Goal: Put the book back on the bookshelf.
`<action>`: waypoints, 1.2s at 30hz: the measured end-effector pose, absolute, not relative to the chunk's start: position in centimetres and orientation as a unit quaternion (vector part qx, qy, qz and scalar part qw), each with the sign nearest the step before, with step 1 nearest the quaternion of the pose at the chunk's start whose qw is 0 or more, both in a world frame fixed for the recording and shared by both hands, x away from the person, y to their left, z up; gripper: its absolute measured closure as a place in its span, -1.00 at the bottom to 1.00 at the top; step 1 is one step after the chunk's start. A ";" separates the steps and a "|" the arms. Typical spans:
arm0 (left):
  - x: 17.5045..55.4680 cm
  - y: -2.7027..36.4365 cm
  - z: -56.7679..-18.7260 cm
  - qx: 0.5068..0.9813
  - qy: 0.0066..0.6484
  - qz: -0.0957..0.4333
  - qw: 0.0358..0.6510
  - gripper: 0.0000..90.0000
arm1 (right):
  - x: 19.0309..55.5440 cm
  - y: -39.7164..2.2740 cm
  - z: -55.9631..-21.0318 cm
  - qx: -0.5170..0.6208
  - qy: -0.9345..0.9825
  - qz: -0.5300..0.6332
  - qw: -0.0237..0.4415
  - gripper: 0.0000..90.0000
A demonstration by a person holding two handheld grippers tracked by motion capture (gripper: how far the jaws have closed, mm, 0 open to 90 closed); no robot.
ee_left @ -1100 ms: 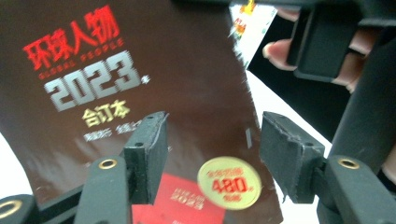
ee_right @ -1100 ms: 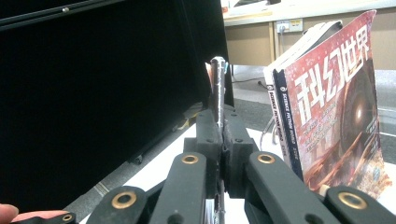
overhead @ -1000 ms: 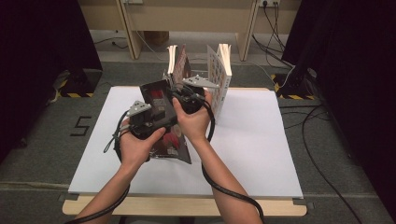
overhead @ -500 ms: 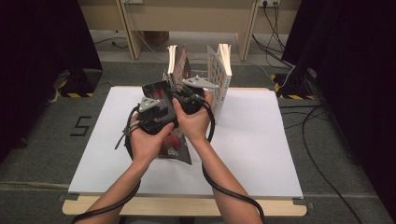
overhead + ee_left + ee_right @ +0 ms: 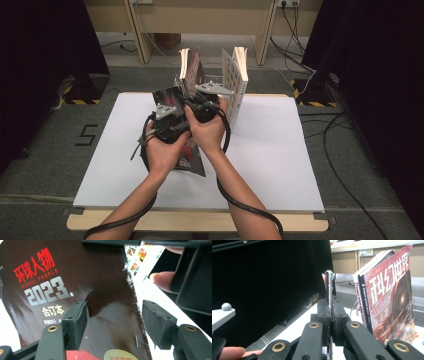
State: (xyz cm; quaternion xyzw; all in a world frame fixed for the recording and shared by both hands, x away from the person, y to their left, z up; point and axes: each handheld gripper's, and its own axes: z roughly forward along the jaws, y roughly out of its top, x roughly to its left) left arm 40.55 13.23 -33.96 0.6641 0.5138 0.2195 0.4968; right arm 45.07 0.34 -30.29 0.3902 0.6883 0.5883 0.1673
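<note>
A dark magazine (image 5: 194, 161) with red and silver cover lettering (image 5: 45, 277) is held tilted above the white table top (image 5: 280, 150). My right gripper (image 5: 206, 100) is shut on the magazine's edge, which shows edge-on as a thin strip (image 5: 329, 285) rising out of the closed jaws (image 5: 331, 315). My left gripper (image 5: 167, 114) sits close against the right hand, over the cover. Its jaws (image 5: 115, 315) stand wide apart, with the pads (image 5: 75, 320) clear of the glossy page and the magazine's right edge running between them.
At the table's far edge a wire rack holds upright books: a red science-fiction magazine (image 5: 392, 295) (image 5: 194, 70) and a white-covered one (image 5: 235, 77). Cables (image 5: 240, 205) trail from both grippers along the forearms. Dark curtains flank the table.
My left gripper has shifted slightly right and away, closing in beside the right hand. The right gripper and the magazine have stayed put.
</note>
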 end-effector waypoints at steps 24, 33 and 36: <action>37.6 15.7 -34.1 0.650 0.520 0.228 0.505 0.49 | 44.5 2.3 -29.9 0.368 0.709 0.590 0.117 0.90; 37.5 16.6 -34.7 0.656 0.528 0.229 0.489 0.69 | 44.6 3.1 -30.4 0.364 0.718 0.582 0.118 0.85; 37.4 17.1 -34.8 0.655 0.529 0.232 0.487 0.77 | 44.5 3.4 -30.4 0.361 0.721 0.579 0.120 0.80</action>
